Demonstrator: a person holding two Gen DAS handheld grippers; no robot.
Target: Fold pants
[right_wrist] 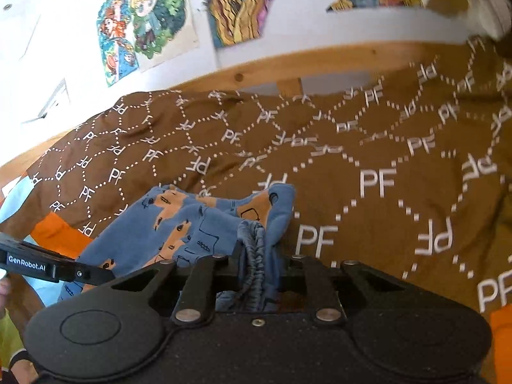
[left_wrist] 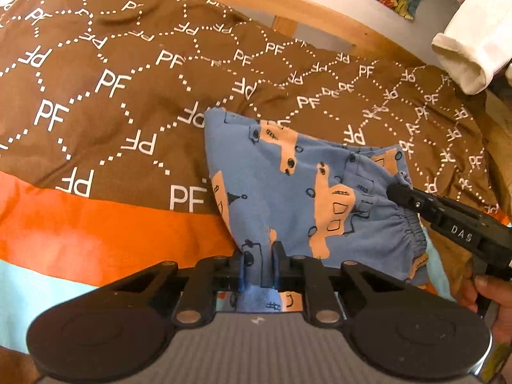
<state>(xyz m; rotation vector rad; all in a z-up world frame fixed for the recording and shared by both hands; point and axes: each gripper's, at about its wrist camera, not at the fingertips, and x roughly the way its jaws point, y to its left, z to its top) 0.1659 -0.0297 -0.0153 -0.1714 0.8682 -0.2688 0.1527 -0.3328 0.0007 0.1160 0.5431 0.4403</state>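
**Both grippers pinching the blue pants**

Clearly, the left gripper is closed on a fold of the blue patterned pants at lower centre of its view. The right gripper is clamped on the gathered elastic waistband. The pants hang between them over the brown PF-print bedcover, with the wooden bed rail behind.

Both wrist views close, angled down over the bedspread, sharing the pants.
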